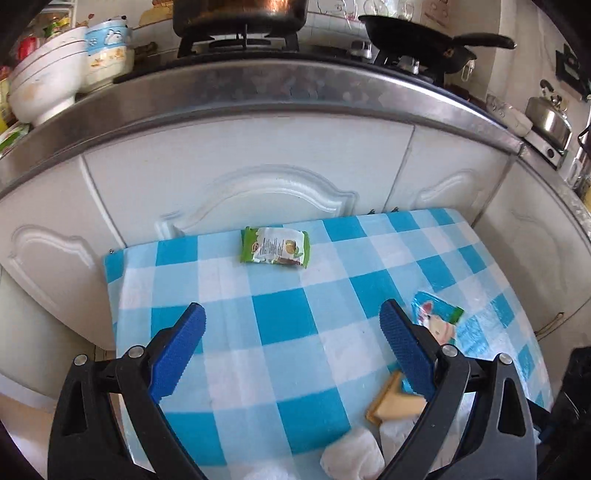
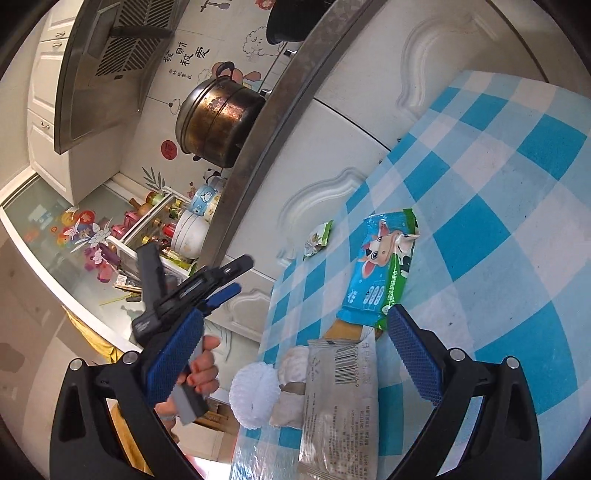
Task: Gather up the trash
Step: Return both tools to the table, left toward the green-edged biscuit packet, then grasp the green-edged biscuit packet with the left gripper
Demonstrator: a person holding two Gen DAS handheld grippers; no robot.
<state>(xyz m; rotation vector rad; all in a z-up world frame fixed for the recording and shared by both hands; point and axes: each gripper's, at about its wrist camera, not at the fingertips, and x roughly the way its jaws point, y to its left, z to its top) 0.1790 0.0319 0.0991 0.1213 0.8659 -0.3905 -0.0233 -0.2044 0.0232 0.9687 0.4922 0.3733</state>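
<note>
Trash lies on a blue-and-white checked table (image 1: pixel 280 325). A green snack wrapper (image 1: pixel 275 246) lies near the far edge; it also shows in the right wrist view (image 2: pixel 317 240). A blue cow-print wrapper (image 1: pixel 437 319) lies right of my left gripper (image 1: pixel 291 317), which is open and empty above the cloth. In the right wrist view the cow wrapper (image 2: pixel 380 273) lies ahead of my open, empty right gripper (image 2: pixel 295 325). Below it lie a grey barcode wrapper (image 2: pixel 340 402), a white foam net (image 2: pixel 255 395) and crumpled tissue (image 2: pixel 293 369). A yellow wrapper (image 1: pixel 391 402) and tissue (image 1: pixel 351 458) lie near the left gripper's right finger.
White cabinet doors (image 1: pixel 258 177) and a steel counter edge (image 1: pixel 258 96) stand behind the table. A stove with a pot (image 1: pixel 240 14) and a pan (image 1: pixel 417 33) is above. Bowls (image 1: pixel 48 81) stand at the left. The left gripper tool (image 2: pixel 192 288) and the hand (image 2: pixel 201 373) show left of the table.
</note>
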